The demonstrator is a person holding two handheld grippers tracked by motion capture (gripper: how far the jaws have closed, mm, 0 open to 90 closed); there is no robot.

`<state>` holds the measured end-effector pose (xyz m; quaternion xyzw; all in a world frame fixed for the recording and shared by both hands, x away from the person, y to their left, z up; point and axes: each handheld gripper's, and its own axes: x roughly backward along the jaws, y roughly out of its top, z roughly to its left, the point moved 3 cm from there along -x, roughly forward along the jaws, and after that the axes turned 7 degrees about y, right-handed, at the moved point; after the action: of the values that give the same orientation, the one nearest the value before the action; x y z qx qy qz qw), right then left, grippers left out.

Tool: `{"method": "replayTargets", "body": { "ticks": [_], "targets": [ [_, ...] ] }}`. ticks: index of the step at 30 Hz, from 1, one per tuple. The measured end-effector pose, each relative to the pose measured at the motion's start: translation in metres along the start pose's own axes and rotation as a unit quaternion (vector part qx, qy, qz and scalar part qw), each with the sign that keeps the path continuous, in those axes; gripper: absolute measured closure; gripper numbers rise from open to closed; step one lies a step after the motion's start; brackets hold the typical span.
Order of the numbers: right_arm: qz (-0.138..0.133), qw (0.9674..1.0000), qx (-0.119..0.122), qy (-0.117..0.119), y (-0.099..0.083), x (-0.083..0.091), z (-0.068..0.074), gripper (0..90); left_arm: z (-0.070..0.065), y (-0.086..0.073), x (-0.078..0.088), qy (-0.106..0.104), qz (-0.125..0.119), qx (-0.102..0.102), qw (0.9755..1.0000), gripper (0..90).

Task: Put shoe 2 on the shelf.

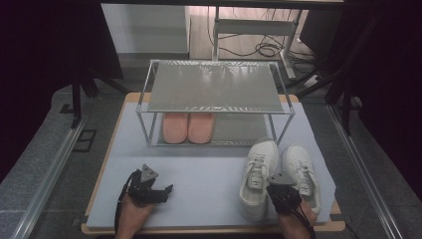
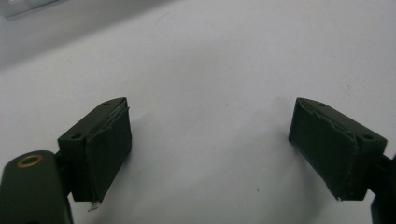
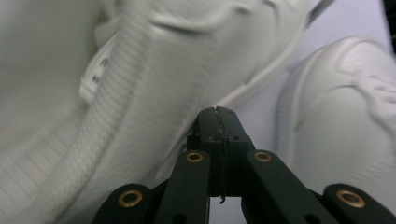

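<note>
Bare mat (image 1: pixel 199 174) open at left, white sneakers (image 1: pixel 258 179) crowding right, rack (image 1: pixel 215 89) blocking rear

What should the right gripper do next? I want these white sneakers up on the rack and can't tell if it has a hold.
Probably open the right gripper first: its fingers are shut together with nothing between them, tips against the left sneaker. Then close on that shoe's edge. The rack's top shelf is bare.

Two white lace-up sneakers, a pair, on the pale mat at the table's near right. Left sneaker (image 1: pixel 258 178) lies toe toward the rack, sole down, laces up. Right sneaker (image 1: pixel 302 174) sits just beside it, angled slightly outward, heel nearer the table edge. Uppers smooth, stitched panels, white soles.
</note>
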<state>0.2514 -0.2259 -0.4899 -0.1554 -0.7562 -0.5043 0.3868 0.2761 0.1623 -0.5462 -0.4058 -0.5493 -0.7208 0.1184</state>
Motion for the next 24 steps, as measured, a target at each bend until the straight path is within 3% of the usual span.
{"method": "replayTargets", "body": {
  "ticks": [3,7,8,14,20,24],
  "targets": [
    [0.013,0.9994,-0.003,0.032,-0.001,-0.013,0.009,90.0,0.0,0.0,0.0,0.0,0.0,0.0,1.0,13.4],
    [-0.002,0.9989,-0.015,0.045,-0.001,-0.019,0.015,90.0,0.0,0.0,0.0,0.001,0.0,0.0,1.0,13.5],
    [-0.004,0.9982,-0.028,0.053,-0.001,-0.019,0.013,90.0,0.0,0.0,0.0,0.0,0.0,0.0,1.0,13.4],
    [-0.02,0.9967,-0.066,0.042,0.002,-0.017,0.009,90.0,0.0,0.0,0.0,0.0,0.0,0.0,1.0,13.5],
    [-0.029,0.9961,-0.071,0.042,0.003,-0.02,0.011,90.0,0.0,0.0,0.0,0.0,0.0,0.0,1.0,13.5],
    [-0.038,0.9951,-0.071,0.058,0.009,-0.025,0.015,90.0,0.0,0.0,0.0,0.0,0.0,0.0,1.0,13.4]
  ]
}}
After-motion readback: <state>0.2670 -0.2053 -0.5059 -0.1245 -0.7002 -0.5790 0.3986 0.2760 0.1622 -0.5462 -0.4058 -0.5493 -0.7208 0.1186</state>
